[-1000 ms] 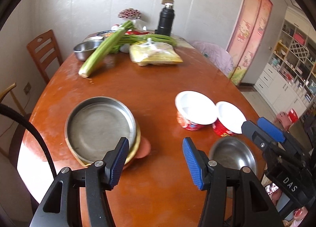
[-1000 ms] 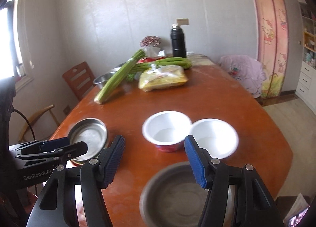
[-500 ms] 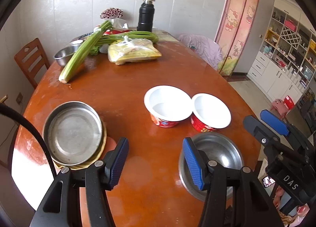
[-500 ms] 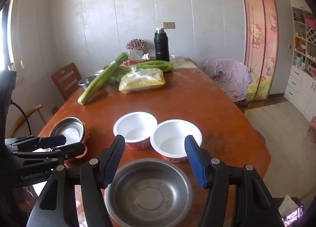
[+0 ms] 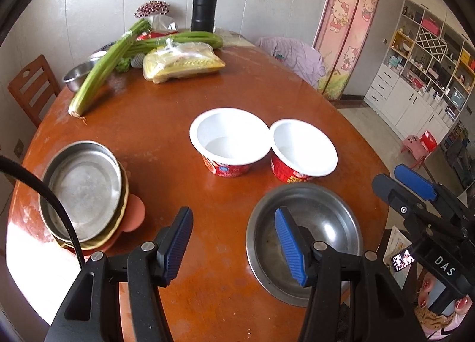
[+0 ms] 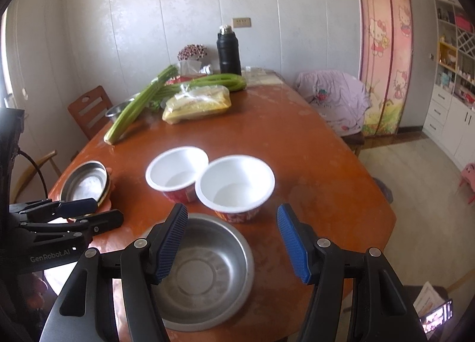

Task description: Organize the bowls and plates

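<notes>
The plates look sorted already: a steel plate (image 5: pixel 81 190) sits nested on a yellow one and a reddish one in a stack at the table's (image 5: pixel 267 86) near left. The bowls seem still to be gathered. Two white-lined red bowls (image 5: pixel 230 141) (image 5: pixel 302 149) stand rim to rim mid-table, and a shallow, shiny steel bowl (image 5: pixel 323 223) lies just near of them at the near edge. Both the left gripper (image 5: pixel 233 242) and right gripper (image 6: pixel 231 242) hover empty, jaws apart, the right one above the steel bowl.
</notes>
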A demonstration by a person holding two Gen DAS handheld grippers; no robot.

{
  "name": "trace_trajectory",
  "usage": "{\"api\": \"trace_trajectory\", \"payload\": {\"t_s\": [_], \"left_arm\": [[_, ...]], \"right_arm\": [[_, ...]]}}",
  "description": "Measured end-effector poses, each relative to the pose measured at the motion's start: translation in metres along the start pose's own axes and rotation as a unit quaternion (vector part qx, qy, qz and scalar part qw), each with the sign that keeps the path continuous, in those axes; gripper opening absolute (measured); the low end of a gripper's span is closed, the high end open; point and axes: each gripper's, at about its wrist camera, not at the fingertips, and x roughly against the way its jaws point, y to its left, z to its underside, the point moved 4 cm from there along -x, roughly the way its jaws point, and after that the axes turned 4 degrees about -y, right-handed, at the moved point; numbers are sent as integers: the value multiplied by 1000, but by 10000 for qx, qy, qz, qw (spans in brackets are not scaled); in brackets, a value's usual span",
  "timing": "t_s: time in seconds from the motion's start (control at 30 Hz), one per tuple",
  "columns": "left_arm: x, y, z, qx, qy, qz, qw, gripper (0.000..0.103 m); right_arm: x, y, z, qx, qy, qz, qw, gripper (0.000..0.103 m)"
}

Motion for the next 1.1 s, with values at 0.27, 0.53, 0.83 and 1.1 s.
{"api": "trace_trajectory", "payload": {"t_s": [0.27,0.53,0.83,1.1], "left_arm": [[-21,-11,14,-118,243,52,9996,57],[-44,-18,26,-196,506,76,9985,57],[-66,-23,34,-179,782,135,9967,57],[-76,-34,39,-278,869,310,9953,56]], "right_arm": [[-26,-7,33,37,604,-42,9982,65],[-46,-14,54,35,1059,-22,9944,65],[-56,-16,60,181,1088,246,9936,55],[-65,1,67,279,1269,-49,9915,32]]}}
